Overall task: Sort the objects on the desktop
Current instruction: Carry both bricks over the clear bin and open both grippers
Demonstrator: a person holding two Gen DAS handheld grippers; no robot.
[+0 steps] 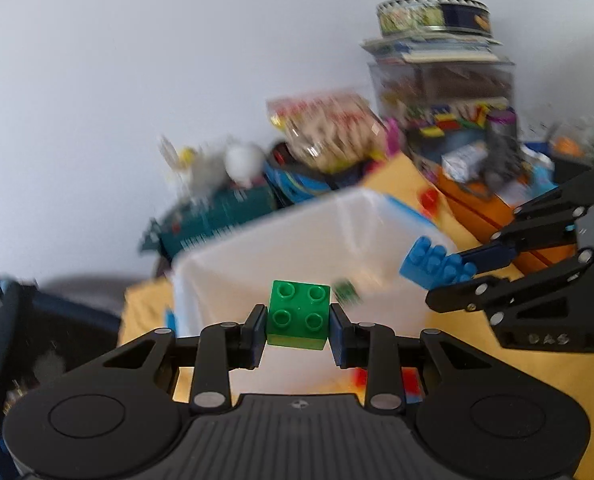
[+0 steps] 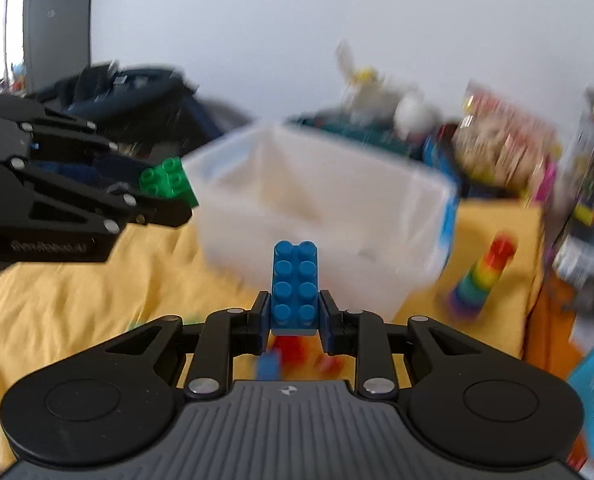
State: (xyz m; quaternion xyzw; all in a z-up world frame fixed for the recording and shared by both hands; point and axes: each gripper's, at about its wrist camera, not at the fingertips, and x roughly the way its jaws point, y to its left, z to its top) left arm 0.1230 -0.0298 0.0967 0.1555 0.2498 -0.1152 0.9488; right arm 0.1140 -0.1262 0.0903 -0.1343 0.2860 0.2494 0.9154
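Note:
My left gripper (image 1: 298, 330) is shut on a green square brick (image 1: 298, 314), held in the air in front of a white translucent bin (image 1: 297, 240). My right gripper (image 2: 294, 320) is shut on a long blue brick (image 2: 295, 286), also lifted before the same bin (image 2: 337, 208). In the left wrist view the right gripper (image 1: 457, 270) comes in from the right with the blue brick (image 1: 431, 264) at the bin's rim. In the right wrist view the left gripper (image 2: 165, 200) shows at the left with the green brick (image 2: 168, 184). Red and blue bricks (image 2: 293, 354) lie below on the yellow cloth (image 2: 77, 300).
A rainbow stacking toy (image 2: 481, 276) stands on the cloth right of the bin. Behind the bin are a snack bag (image 1: 329, 132), a teal box (image 1: 217, 220), a clear case of bricks (image 1: 449, 108) with a round tin (image 1: 433, 16) on top, and a dark bag (image 2: 125, 100).

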